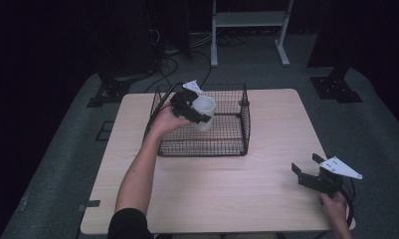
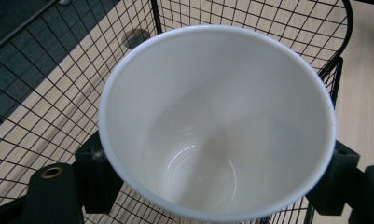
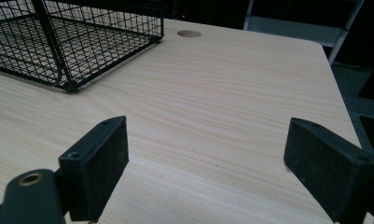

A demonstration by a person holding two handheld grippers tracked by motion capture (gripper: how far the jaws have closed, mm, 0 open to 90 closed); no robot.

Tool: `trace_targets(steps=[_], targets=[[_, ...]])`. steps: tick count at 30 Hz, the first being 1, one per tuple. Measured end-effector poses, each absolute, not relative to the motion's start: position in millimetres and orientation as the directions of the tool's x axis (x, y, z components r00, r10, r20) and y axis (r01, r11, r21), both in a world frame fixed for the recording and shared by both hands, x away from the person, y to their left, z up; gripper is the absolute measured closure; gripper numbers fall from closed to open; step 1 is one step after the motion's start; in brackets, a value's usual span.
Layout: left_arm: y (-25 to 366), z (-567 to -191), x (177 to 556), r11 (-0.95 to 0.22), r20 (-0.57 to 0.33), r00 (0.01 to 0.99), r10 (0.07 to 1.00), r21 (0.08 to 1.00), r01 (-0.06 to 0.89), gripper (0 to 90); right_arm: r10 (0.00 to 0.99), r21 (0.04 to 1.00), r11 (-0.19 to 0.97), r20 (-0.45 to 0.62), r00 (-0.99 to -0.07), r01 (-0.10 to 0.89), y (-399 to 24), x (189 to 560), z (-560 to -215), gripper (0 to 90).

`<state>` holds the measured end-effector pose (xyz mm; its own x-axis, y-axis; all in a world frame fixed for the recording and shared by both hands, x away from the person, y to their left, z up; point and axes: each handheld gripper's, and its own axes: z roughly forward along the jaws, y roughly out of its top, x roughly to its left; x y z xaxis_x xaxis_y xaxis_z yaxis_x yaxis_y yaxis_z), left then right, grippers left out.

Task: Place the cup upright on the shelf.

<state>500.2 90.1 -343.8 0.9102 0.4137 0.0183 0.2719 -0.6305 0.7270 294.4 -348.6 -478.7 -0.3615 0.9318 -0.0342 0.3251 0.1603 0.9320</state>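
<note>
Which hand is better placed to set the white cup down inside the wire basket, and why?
The left. Its claw is shut on the white cup, held over the wire basket. The right claw is open with nothing in it, near the table corner, away from the basket.

No text, label, brand, number or sign can be read anywhere.

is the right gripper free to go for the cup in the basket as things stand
Probably not usefully: the right gripper is open with bare table ahead, but the left gripper already clamps the white cup over the wire basket.
</note>
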Motion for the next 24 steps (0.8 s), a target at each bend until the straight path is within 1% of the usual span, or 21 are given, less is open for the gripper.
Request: trace_targets(steps=[17,24], targets=[[85,-366,514,-0.645,0.001,0.913,0.409,0.708,0.288,20.8,0.933,0.932,0.155,-0.028,-0.360,0.328,-349,295,-479,13.1],[82,-372,516,-0.645,0.022,0.912,0.409,0.714,0.272,20.7,0.932,0.932,0.152,-0.025,-0.360,0.329,-349,295,-479,13.1]])
